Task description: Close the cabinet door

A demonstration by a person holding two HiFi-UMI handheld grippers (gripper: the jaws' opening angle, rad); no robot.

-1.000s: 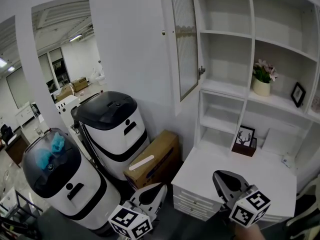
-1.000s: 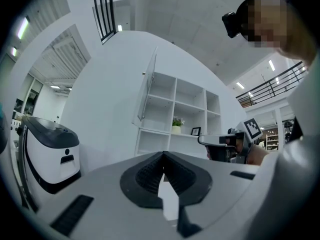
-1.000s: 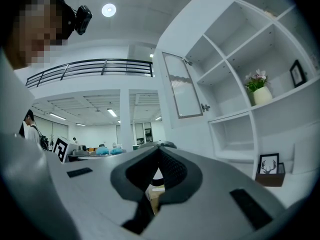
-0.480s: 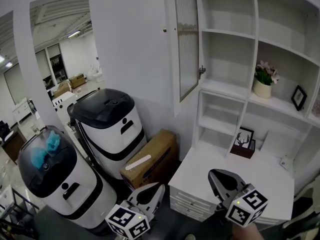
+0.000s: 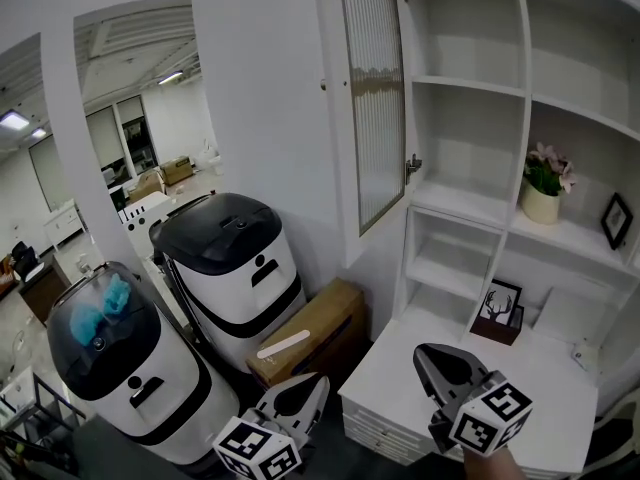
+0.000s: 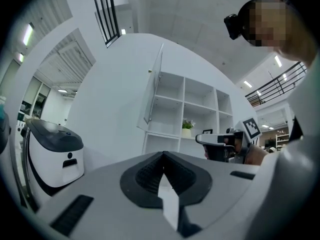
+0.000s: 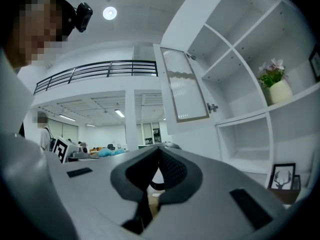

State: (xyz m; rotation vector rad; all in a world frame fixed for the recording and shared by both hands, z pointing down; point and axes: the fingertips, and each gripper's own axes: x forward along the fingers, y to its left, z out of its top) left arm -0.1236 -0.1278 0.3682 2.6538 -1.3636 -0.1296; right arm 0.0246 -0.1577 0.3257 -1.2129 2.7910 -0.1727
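Nothing of the closing is done yet. The ribbed-glass cabinet door (image 5: pixel 372 98) stands swung well out from the white shelf unit (image 5: pixel 470 83), hinged along its right edge, with its free left edge out in the room near the wall. Both grippers hang far below the door and touch nothing. The left gripper (image 5: pixel 300 396), below and left of the door, has its jaws pressed together with nothing between them. The right gripper (image 5: pixel 445 360), below the door's hinge side and over the white desktop (image 5: pixel 395 368), is likewise closed and empty. What is left is the whole job — reach the door, push its free edge round, seat it. The air in front of the door looks clear. The cardboard box (image 5: pixel 305 336) and the black-lidded white machine (image 5: pixel 232 268) sit beneath the door, low enough, I judge, not to foul its swing. The bay behind the door is bare, and the flower pot (image 5: pixel 543 200) stands right of the door — outside its path.
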